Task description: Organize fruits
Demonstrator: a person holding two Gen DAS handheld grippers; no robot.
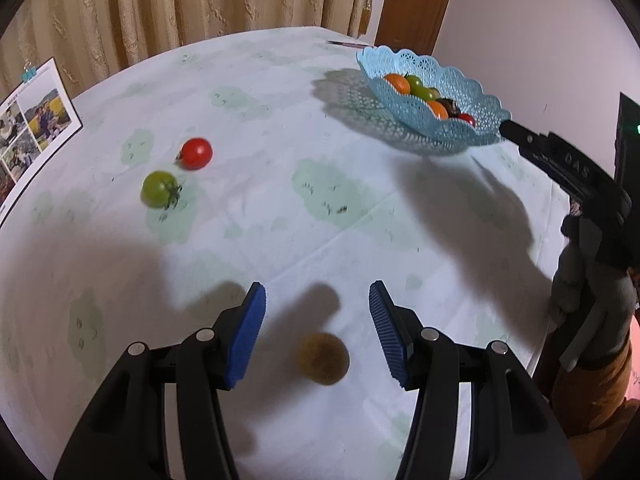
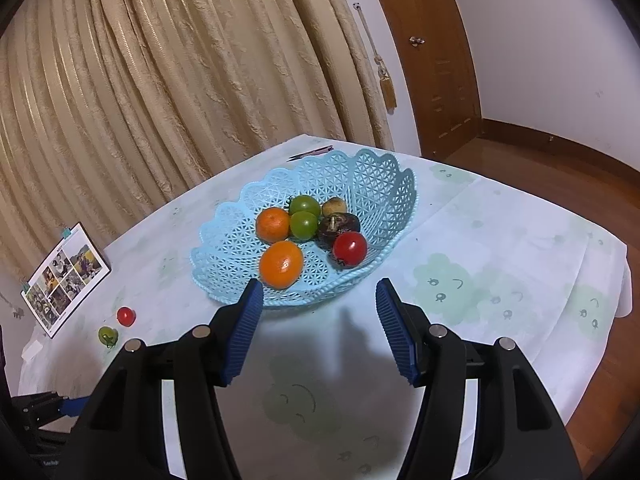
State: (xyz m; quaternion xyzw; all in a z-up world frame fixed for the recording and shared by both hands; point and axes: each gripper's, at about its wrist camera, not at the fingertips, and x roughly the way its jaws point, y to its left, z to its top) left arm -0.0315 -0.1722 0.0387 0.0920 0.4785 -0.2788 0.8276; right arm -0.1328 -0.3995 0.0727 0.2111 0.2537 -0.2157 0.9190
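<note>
My left gripper (image 1: 317, 294) is open above the table, with a brown kiwi (image 1: 324, 359) lying on the cloth between its blue pads, untouched. A red tomato (image 1: 196, 153) and a green tomato (image 1: 159, 189) lie further left. The light blue lattice basket (image 2: 360, 176) holds two oranges (image 2: 281, 264), two green tomatoes (image 2: 303, 225), a red tomato (image 2: 349, 249), a dark fruit and a small brown one. My right gripper (image 2: 319, 294) is open and empty just in front of the basket; it also shows in the left wrist view (image 1: 505, 127) at the basket's rim.
A photo calendar (image 1: 34, 120) stands at the table's left edge. A pen (image 2: 310, 153) lies behind the basket. Curtains hang behind the table; a wooden door stands at the right. The table edge drops off at right.
</note>
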